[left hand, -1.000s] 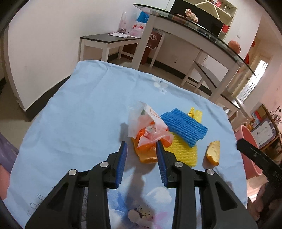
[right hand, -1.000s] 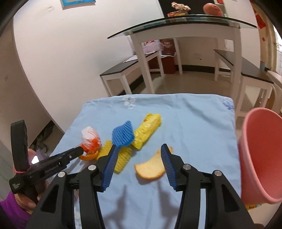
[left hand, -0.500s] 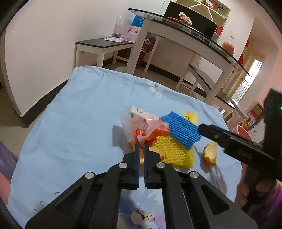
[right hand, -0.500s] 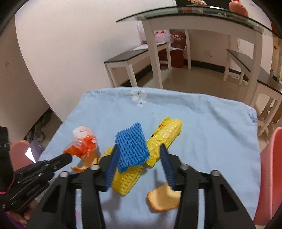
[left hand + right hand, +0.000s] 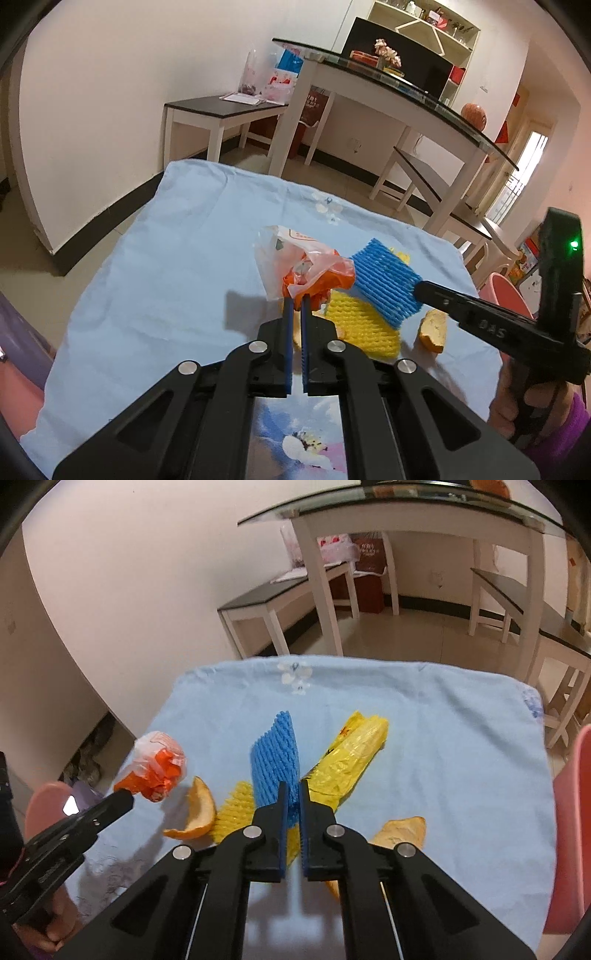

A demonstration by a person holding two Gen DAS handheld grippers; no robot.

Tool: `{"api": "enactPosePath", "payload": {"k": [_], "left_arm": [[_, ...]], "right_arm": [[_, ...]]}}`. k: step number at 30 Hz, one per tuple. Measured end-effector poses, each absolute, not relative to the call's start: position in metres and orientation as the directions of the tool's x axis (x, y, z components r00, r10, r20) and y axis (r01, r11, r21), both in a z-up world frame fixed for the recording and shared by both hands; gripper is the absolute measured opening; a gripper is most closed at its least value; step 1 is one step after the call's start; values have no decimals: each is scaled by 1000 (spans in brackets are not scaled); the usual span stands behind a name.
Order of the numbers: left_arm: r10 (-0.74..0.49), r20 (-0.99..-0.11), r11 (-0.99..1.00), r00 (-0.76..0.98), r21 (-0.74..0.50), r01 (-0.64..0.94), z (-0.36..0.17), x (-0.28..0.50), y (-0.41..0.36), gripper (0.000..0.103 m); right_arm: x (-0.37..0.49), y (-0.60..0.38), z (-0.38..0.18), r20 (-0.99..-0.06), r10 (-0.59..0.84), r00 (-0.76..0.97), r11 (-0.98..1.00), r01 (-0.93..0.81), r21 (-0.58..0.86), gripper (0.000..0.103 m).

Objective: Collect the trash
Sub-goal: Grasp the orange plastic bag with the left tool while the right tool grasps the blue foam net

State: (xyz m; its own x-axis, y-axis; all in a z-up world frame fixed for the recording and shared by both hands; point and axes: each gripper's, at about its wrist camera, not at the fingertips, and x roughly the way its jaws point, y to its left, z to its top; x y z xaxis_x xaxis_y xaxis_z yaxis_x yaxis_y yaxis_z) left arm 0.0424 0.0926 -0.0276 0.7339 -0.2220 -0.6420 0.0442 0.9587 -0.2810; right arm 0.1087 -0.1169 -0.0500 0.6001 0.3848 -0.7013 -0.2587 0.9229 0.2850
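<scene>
Between the right gripper's pressed-together pads stands the blue foam net, pinched by its near edge just as the jaws finished closing. Left of it, the left gripper pinches the orange plastic bag, clear of the cloth. Under and beside the tips lie the yellow foam net, yellow wrapper and peels. Best lift both straight up, checking nothing clings, then carry right to the pink bin.
</scene>
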Motion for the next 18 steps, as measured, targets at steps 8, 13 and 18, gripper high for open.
{"api": "enactPosePath", "payload": {"k": [8, 13, 18], "left_arm": [[-246, -613, 959, 751, -268, 95, -8, 32, 75, 3], [-266, -603, 958, 752, -253, 136, 1, 29, 56, 3], [-289, -599, 955, 747, -237, 179, 7, 26, 32, 3]], "right_arm": [[76, -160, -25, -643, 364, 674, 926, -191, 324, 4], [56, -199, -13, -619, 299, 726, 942, -121, 313, 5], [44, -236, -8, -607, 242, 757, 947, -46, 319, 4]]}}
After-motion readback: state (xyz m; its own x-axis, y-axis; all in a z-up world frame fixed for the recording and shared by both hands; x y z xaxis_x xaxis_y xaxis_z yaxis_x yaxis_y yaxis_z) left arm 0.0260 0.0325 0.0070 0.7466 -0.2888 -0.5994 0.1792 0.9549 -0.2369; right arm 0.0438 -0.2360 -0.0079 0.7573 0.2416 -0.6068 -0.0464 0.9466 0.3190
